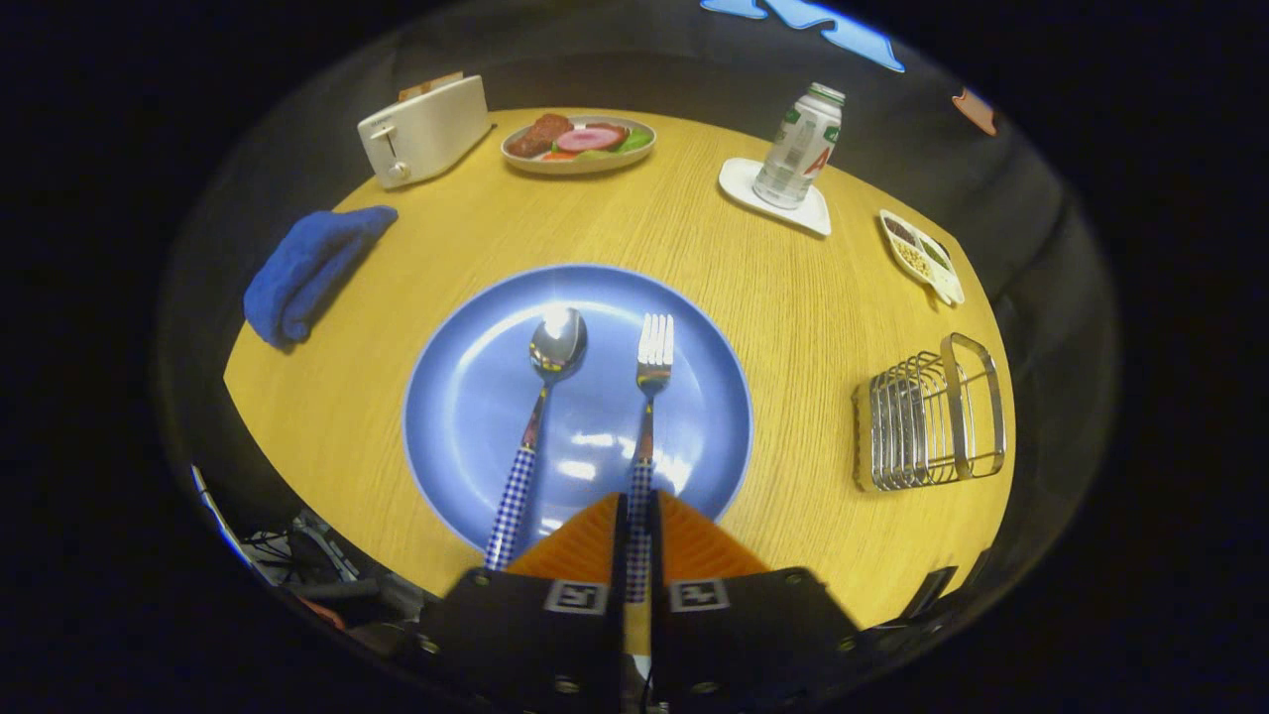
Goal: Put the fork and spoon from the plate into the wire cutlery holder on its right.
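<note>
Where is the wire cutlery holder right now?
In the gripper view, the metal wire cutlery holder stands on the wooden table, right of the round blue plate and ahead of the gripper, whose fingers clamp the checked-handled fork.

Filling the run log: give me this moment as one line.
gripper: shut on checked-handled steel fork | fork and checked-handled steel spoon: lying on round blue plate | wire cutlery holder: holds no cutlery

A toaster [424, 131] and a dish of food [579, 144] are set at the table's [783, 297] far edge, with a blue cloth [309, 270], a bottle [799, 147] on a coaster [739, 180], and a snack tray [922, 255]
</note>
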The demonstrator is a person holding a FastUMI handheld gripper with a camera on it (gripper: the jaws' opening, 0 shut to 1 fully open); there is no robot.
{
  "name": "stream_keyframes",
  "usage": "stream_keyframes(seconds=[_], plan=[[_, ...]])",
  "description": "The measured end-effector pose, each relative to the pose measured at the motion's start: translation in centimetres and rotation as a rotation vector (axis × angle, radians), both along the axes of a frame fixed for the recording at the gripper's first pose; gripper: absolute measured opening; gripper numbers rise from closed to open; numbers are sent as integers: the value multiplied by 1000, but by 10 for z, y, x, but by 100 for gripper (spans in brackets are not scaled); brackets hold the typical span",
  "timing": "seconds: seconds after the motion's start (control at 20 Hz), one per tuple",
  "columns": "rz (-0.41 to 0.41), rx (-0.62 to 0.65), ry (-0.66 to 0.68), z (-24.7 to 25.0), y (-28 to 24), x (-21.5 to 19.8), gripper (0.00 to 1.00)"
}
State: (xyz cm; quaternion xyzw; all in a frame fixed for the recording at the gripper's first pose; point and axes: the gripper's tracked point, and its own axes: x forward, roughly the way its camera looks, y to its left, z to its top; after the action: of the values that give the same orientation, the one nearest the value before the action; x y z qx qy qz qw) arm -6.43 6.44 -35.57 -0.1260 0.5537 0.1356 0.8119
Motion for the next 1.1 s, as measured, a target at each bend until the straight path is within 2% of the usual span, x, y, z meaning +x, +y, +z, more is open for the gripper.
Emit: stream_keyframes(seconds=[0.05,0.15,0.2,0.25,0.35,0.55,0.65,0.75,1.1], plan=[[-6,-16,19,-14,-1,-1,15],[-20,-10,49,-21,-2,-1,15],[-29,-17,53,-1,-1,-1,15],[-6,-18,76,-13,-1,-3,4],[53,-36,89,-13,-4,-1,4],[227,-114,147,11,-23,0,4],[318,-217,150,27,-47,3,4],[362,-274,142,40,-65,5,4],[279,-241,157,74,-104,2,4]])
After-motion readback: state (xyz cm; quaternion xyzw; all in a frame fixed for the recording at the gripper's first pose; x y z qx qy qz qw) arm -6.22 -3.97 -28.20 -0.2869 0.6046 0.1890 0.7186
